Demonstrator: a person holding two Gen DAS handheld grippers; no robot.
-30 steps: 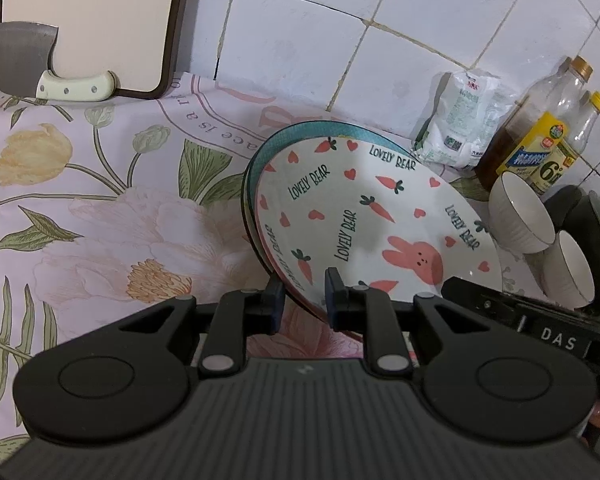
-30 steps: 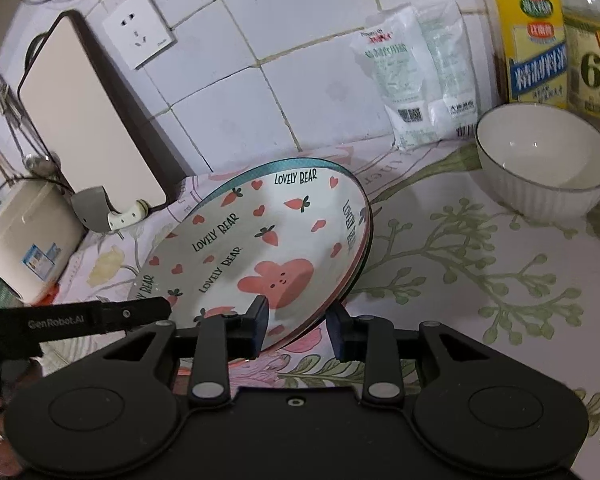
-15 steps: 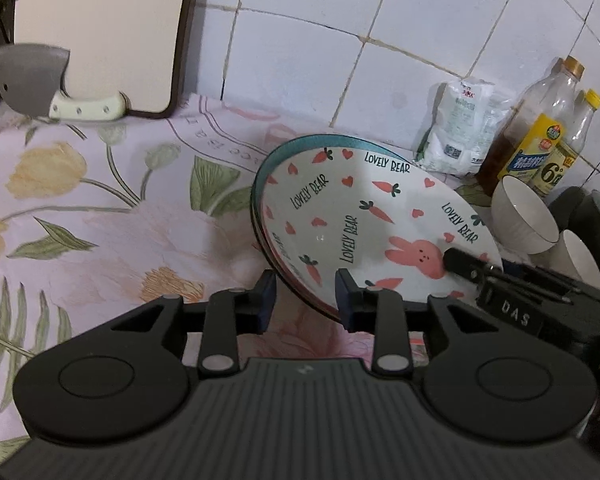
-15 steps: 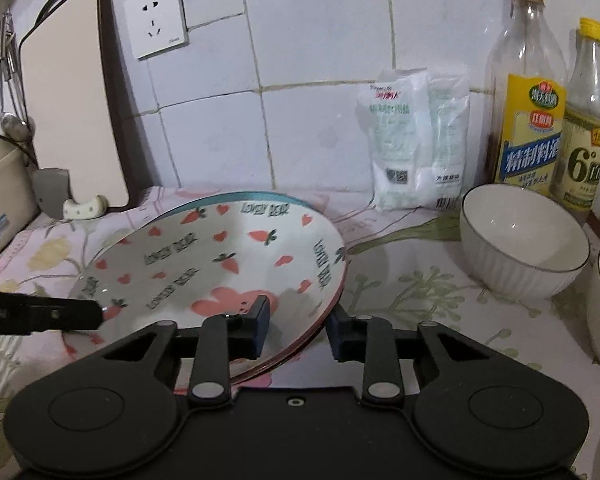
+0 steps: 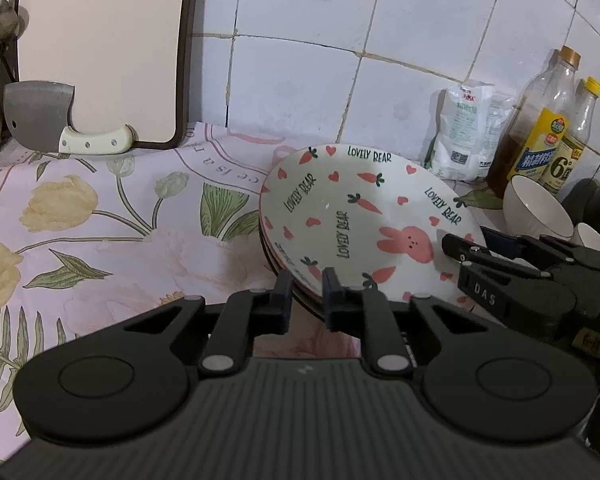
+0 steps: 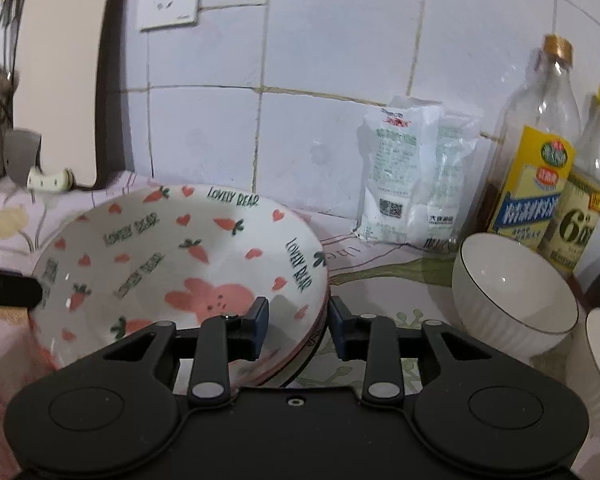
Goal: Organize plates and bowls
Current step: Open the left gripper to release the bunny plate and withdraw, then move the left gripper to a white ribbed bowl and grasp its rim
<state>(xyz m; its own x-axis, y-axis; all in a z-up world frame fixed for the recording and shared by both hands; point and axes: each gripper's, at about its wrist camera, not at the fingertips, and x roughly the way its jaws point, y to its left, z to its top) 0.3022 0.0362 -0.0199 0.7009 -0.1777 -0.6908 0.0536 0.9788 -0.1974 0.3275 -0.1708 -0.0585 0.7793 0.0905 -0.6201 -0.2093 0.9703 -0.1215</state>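
From the left wrist view, the left claw [image 5: 305, 295] pinches the near rim of a stack of white ceramic plates printed with pink rabbits, carrots and "LOVELY BEAR" lettering [image 5: 352, 216]; one finger sits under the rim, the other over it. The stack is tilted, its far edge higher, above the tabletop covered by a pink floral cloth [image 5: 100, 232]. The right claw [image 5: 466, 250] reaches in from the right and grips the opposite rim. Beyond it stand a white ribbed bowl [image 5: 536, 210] and a second white bowl [image 5: 594, 240] at the frame edge. A cleaver with a cream handle [image 5: 60, 128] leans by a cream cutting board [image 5: 100, 40].

From the right wrist view, the right claw [image 6: 298, 320] is closed on the plate stack [image 6: 180, 256] at its right rim, with the rim between the fingers. The left claw's tip [image 6: 10, 290] touches the stack's far-left rim. The ribbed bowl [image 6: 512, 292] stands on the cloth just right of the claw, near two oil bottles [image 6: 536, 168] and a white plastic packet [image 6: 412, 176].
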